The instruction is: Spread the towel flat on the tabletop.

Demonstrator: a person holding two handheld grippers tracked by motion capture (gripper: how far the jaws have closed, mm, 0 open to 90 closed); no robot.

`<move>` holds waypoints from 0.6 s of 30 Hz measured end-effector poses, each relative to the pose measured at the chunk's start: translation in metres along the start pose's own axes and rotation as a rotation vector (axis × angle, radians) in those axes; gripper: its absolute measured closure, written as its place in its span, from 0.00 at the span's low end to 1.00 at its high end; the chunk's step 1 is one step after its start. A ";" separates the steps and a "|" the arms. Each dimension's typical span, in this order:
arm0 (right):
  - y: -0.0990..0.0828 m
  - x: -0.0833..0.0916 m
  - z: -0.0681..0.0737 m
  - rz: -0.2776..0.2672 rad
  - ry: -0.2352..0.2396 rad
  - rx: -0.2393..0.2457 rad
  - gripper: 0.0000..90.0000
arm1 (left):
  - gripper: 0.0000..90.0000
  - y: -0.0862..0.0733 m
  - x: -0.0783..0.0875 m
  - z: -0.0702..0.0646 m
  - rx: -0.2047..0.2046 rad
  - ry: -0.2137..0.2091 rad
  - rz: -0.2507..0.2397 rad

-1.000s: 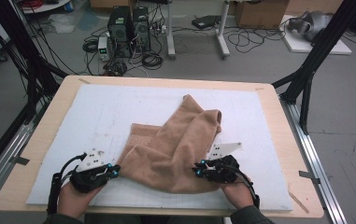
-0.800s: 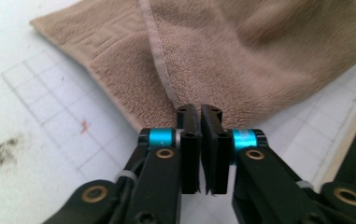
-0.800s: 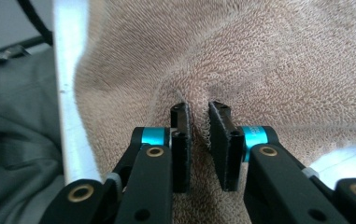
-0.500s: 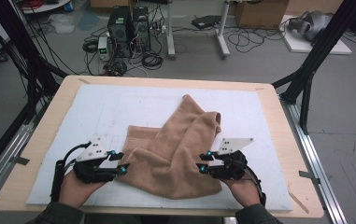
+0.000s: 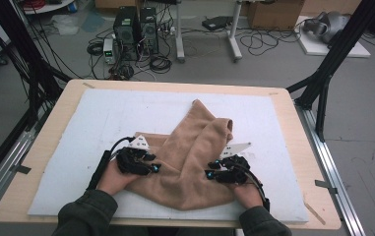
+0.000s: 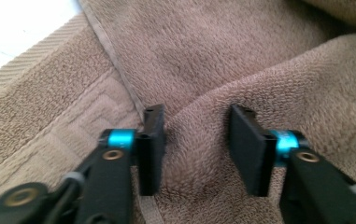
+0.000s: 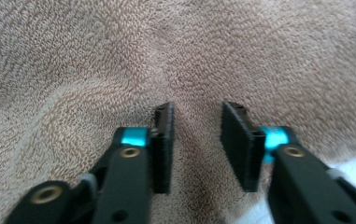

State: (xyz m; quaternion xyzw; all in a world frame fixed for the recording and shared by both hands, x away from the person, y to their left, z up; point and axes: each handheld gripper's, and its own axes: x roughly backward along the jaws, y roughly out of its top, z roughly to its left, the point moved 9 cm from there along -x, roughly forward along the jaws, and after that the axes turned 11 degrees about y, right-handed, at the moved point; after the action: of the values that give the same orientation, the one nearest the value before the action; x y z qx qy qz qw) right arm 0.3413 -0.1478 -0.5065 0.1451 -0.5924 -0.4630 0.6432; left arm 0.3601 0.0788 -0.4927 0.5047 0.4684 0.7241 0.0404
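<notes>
A tan terry towel (image 5: 195, 142) lies crumpled on the white mat (image 5: 96, 118), with one flap folded up toward the far side. My left gripper (image 5: 156, 168) rests on the towel's left part and points right. In the left gripper view its jaws (image 6: 194, 140) have just been closing around a raised ridge of towel (image 6: 199, 60), and a gap still shows at the right pad (image 6: 248, 149). My right gripper (image 5: 208, 174) rests on the towel's right part and points left. Its jaws (image 7: 196, 140) have also just been closing, with flat pile (image 7: 96, 70) between the pads.
The mat covers a wooden table (image 5: 52, 123) with bare wood round its rim. Black frame poles (image 5: 323, 83) stand at the table's corners. Computers (image 5: 136, 27) and cables lie on the floor beyond the far edge. A patterned towel border (image 6: 40, 126) runs beside the left jaw.
Both hands moved inward onto the towel, the left one farther, to the right. Both sets of jaws opened, then narrowed again over the cloth.
</notes>
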 end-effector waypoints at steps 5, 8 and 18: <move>0.001 0.000 0.001 0.030 0.040 0.014 0.95 | 0.92 -0.001 0.006 -0.003 -0.010 -0.004 -0.008; 0.005 0.000 0.003 0.027 0.035 0.025 0.96 | 0.92 -0.010 0.021 0.001 0.029 0.013 -0.016; 0.016 0.001 0.028 0.005 0.077 0.076 0.97 | 0.95 -0.050 0.068 -0.011 0.062 0.052 -0.062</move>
State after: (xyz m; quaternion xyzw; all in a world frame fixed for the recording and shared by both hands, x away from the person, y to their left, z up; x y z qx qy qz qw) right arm 0.3233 -0.1300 -0.4870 0.1856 -0.5845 -0.4327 0.6608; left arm 0.2981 0.1358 -0.4819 0.4722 0.5069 0.7203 0.0349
